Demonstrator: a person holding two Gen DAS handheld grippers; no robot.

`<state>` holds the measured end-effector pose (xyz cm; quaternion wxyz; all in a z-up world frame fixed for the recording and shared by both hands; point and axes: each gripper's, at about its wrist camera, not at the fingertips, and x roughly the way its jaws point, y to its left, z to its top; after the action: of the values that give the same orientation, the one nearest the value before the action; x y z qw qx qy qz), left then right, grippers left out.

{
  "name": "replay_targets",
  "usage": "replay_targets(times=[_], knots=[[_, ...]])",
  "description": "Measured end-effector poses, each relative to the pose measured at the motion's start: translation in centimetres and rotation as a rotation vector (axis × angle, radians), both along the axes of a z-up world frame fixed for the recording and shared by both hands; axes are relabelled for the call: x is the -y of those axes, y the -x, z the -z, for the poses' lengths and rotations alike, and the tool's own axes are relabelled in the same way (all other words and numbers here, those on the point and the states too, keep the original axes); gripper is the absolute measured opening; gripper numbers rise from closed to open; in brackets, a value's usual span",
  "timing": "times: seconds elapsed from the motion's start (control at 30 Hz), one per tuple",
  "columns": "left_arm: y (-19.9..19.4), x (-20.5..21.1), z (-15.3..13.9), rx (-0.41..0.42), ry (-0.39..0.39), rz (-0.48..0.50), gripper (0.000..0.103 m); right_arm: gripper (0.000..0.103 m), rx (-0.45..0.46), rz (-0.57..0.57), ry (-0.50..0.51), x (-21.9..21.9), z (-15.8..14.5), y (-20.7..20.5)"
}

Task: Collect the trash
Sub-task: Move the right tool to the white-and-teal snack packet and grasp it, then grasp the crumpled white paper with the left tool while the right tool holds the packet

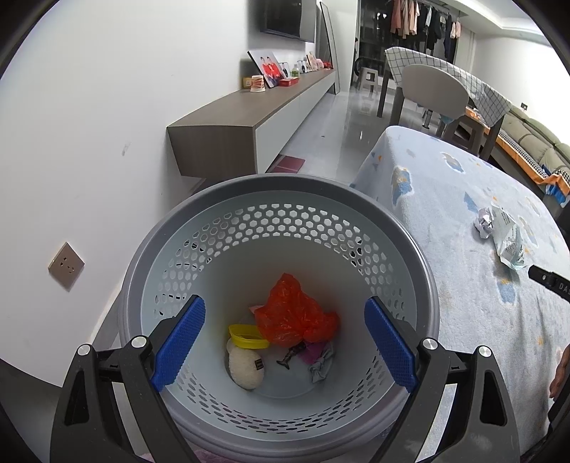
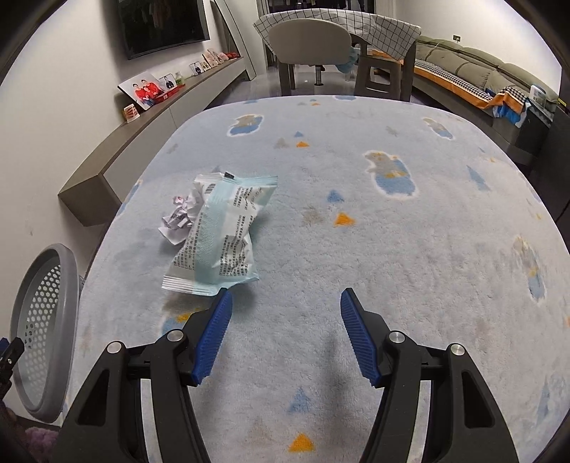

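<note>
At the left, the left gripper point(image 1: 285, 342) is held tilted down over the grey perforated bin point(image 1: 149, 249), its blue fingers point(image 1: 180, 343) spread wide and empty above an orange bag point(image 1: 295, 317) and a yellow lid point(image 1: 245, 336). On the bench point(image 2: 392, 249), a crumpled paper point(image 2: 178, 217) is seen touching a pale wrapper point(image 2: 221, 235) printed with small text too fine to read. Just right of it, the right gripper point(image 2: 285, 334) is angled downward, its fingers partly apart with nothing between them.

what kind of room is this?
Likely a home living room: a wall-mounted TV above a long sideboard with framed photos, a sofa, and laundry hanging beyond.
</note>
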<state>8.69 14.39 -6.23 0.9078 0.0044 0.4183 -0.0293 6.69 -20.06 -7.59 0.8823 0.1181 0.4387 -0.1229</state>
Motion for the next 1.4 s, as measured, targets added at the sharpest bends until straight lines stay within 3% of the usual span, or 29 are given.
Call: replay_targets(times=[0.4,0.7,0.8,0.87,0.97,1.27,1.4], knots=[[0.0,0.2,0.0,0.0,-0.007,0.003,0.089,0.061,0.026,-0.074,-0.036,-2.4,-1.0,-5.4],[0.0,0.1,0.1,-0.002,-0.01,0.0,0.089,0.061,-0.046,-0.047,-0.052,-1.3,1.3,-8.2],[-0.2,0.2,0.3,-0.007,-0.019,-0.002,0.089,0.06,-0.049,-0.055,-0.09,-0.8,2.0,-8.0],[-0.3,0.3,0.3,-0.008,-0.024,-0.003,0.089,0.051,-0.043,-0.063,-0.088,-0.7,1.9,-7.7],[-0.3,0.5,0.2,-0.008,-0.027,-0.002,0.089,0.048,-0.038,-0.073,-0.107,-0.4,1.7,-7.2],[0.4,2.4,-0.6,0.011,-0.07,0.011,0.089,0.047,-0.007,-0.082,-0.134,1.9,0.0,-3.1],[0.7,4.1,-0.8,-0.007,-0.032,0.039,0.089,0.047,0.0,-0.082,-0.126,3.7,-0.8,-0.3]])
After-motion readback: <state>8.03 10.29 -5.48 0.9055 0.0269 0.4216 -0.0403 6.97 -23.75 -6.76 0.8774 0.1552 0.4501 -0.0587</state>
